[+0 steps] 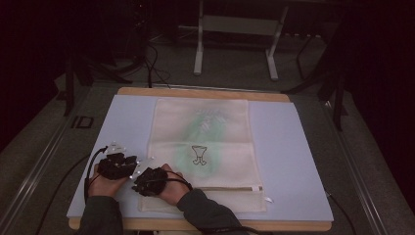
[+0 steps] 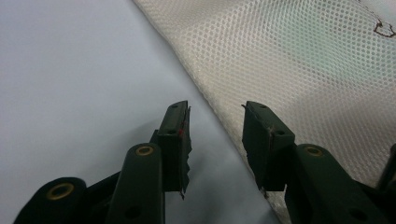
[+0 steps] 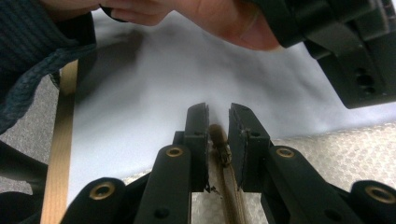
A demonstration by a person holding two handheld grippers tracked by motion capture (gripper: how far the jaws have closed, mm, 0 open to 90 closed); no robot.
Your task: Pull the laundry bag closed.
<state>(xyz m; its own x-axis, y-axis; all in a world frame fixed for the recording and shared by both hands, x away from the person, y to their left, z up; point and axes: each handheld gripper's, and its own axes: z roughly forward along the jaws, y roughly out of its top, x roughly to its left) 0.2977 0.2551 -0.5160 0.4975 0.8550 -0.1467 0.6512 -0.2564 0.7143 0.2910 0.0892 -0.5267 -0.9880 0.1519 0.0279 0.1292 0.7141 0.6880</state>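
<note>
Nearest the tabletop's front edge, toward its left corner, a person's two hands work side by side. The right gripper (image 3: 218, 122) sits over the near-left corner of a cream mesh laundry bag (image 1: 205, 147), its jaws drawn nearly together around the brown zipper pull (image 3: 219, 142); whether the pads actually press it I cannot tell. Just beside it, the left gripper (image 2: 215, 122) rests at the bag's left edge with its jaws apart, straddling that edge above the pale blue mat (image 1: 288, 147). Farther off, the bag lies flat along the mat's middle, reaching almost to the far edge, something green showing faintly through the mesh.
</note>
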